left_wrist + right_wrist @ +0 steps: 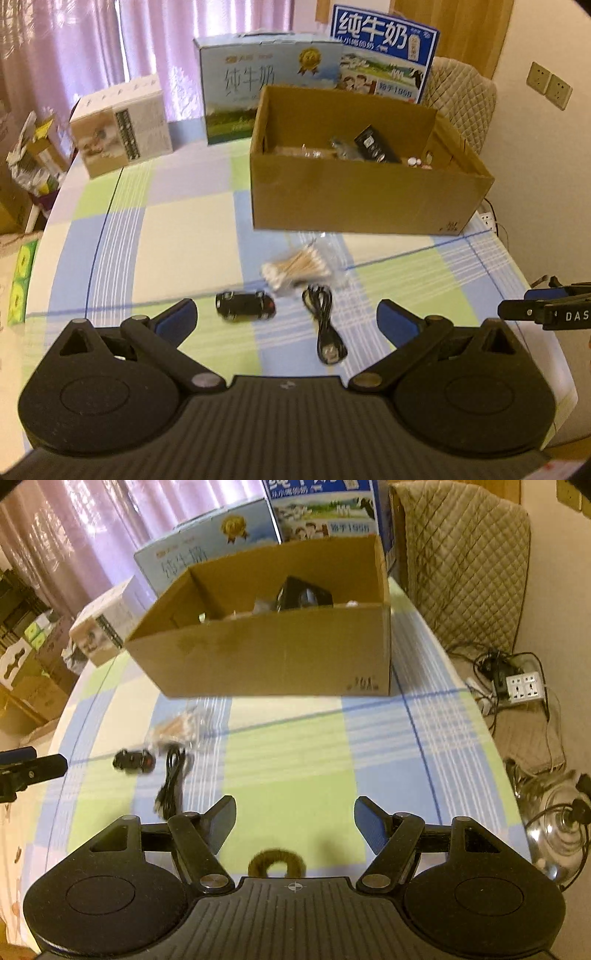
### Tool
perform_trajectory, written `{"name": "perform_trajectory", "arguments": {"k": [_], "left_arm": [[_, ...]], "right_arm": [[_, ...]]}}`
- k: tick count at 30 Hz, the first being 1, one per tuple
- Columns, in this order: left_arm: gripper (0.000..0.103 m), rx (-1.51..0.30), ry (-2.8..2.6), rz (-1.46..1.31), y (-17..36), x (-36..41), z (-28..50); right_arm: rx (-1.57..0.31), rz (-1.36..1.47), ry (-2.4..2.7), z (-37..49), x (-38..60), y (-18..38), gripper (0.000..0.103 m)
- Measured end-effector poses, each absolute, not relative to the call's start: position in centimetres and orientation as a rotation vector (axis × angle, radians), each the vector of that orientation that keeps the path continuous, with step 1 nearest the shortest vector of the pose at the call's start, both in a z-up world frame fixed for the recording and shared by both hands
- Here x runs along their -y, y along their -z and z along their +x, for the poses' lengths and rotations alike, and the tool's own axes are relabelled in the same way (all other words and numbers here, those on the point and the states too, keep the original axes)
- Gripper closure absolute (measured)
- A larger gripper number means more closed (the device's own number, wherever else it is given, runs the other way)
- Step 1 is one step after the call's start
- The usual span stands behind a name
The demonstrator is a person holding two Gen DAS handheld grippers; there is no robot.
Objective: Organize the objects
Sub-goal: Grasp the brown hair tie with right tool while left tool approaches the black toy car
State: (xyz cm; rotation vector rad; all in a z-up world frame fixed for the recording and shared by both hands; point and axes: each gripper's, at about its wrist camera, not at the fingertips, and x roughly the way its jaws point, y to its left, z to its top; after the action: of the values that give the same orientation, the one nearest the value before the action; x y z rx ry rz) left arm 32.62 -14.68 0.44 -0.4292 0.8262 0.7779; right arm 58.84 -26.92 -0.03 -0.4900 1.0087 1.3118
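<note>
both grippers, left gripper [286,319] and right gripper [294,821], fingers wide apart (holding nothing) above table [192,229].

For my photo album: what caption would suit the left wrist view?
Open left gripper above a toy car, cable and cotton swabs, before a cardboard box.
</note>
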Motion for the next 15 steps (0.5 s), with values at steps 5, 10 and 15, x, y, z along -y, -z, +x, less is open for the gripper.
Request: {"name": "perform_trajectory", "arguments": {"k": [5, 10, 15], "left_arm": [[0.001, -0.872, -0.777, -0.465, 1.0, 15.5, 31.7], [0.001, -0.918, -0.789, -0.494, 2.6, 15.9, 31.0], [0.001, -0.926, -0.810, -0.512, 3.3, 15.9, 30.4]], "right_arm": [[-1.017, -0.514, -1.308, 58.0, 27.7, 1.1, 0.034], [-1.032, -0.544, -1.301, 57.2, 28.2, 2.1, 0.034], [-1.044, -0.573, -1.290, 56.7, 28.7, 3.1, 0.034]]}}
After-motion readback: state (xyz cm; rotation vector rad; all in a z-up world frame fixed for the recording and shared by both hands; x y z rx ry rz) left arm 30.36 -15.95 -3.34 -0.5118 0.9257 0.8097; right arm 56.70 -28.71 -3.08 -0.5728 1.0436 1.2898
